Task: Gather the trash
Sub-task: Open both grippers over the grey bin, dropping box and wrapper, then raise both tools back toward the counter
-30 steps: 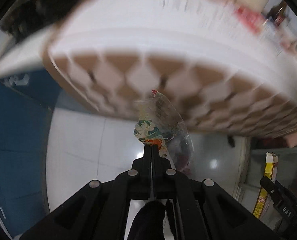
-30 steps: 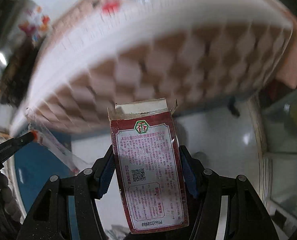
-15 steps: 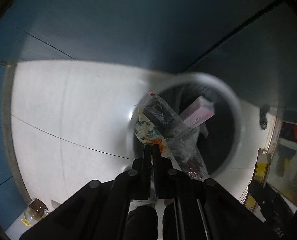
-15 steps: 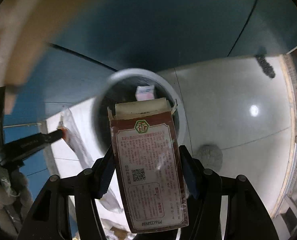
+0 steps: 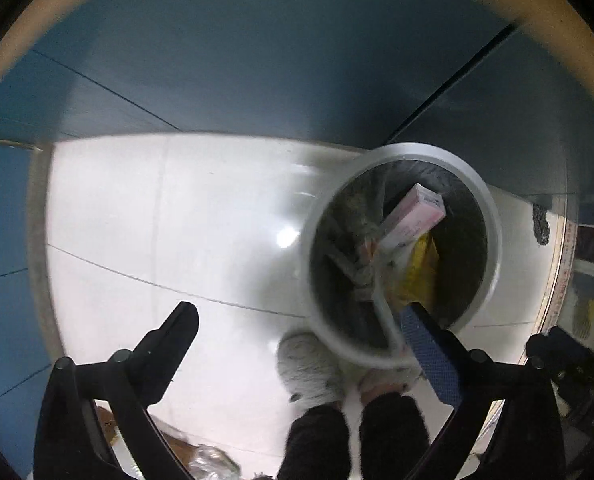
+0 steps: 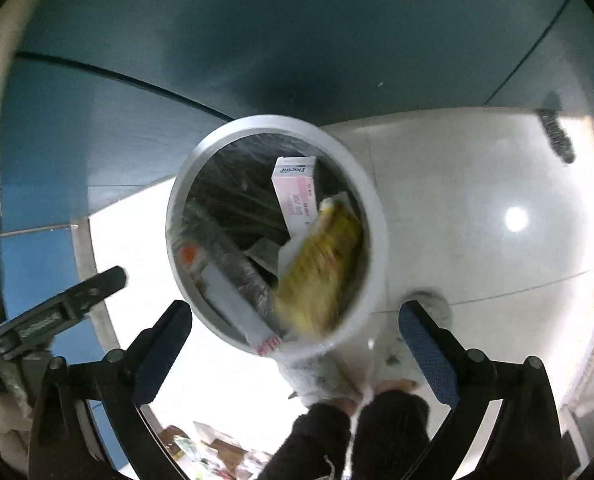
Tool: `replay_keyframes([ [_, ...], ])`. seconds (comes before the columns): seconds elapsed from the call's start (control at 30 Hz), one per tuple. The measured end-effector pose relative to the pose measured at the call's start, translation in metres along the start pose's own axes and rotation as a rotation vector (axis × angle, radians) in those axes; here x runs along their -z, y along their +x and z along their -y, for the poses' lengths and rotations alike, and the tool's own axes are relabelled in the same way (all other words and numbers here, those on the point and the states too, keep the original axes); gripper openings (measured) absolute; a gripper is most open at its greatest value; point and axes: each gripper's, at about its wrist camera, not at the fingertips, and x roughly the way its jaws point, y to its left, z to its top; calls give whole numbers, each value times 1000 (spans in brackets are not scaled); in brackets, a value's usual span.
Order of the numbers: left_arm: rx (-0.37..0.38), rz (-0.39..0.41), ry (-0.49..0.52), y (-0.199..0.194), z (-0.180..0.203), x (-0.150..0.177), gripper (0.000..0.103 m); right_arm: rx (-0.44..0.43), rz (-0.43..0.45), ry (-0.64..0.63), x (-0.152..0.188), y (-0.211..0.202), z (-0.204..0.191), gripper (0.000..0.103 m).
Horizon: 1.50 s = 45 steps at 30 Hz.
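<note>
Left gripper point(image 5: 297, 326) spread wide, nothing between its fingers; right gripper point(image 6: 295, 320) gaping too, empty. Out past both, the white bin point(image 6: 377, 216) stands on pale floor tiles point(image 5: 157, 220), at one o'clock from the left, twelve from the right. Inside it: a pink box point(image 6: 297, 192) upright, a blurred yellow carton point(image 6: 317, 264), a clear wrapper point(image 6: 225, 264). Behind, a blue cabinet point(image 6: 297, 40).
</note>
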Motion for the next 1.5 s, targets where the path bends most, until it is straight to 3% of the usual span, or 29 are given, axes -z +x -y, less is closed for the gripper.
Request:
replay_keyframes([
  [0.23,-93,97,53,-136,-3,48,103,170,62,-99,34,-120,-34,103],
  [0.37,-87,137,43,-222,-8,71,103,240,114,-146,60,-209,-59,103],
  [0.53,-61,170,33,-317,-9,96,103,265,162,-159,83,-317,-92,103],
  [0.8,17,209,49,-411,-12,122,103,247,247,-184,124,-461,-132,103],
  [1.03,77,264,10,-455,-22,138,103,223,279,-192,139,-515,-156,103],
  [1.2,63,375,6,-491,-20,114,103,149,346,-142,132,-545,-157,103],
  [1.4,70,510,-15,-546,-5,34,103,55,448,-7,79,-587,-141,103],
  [1.5,61,550,-16,-564,22,-29,103,36,505,45,32,-610,-128,103],
])
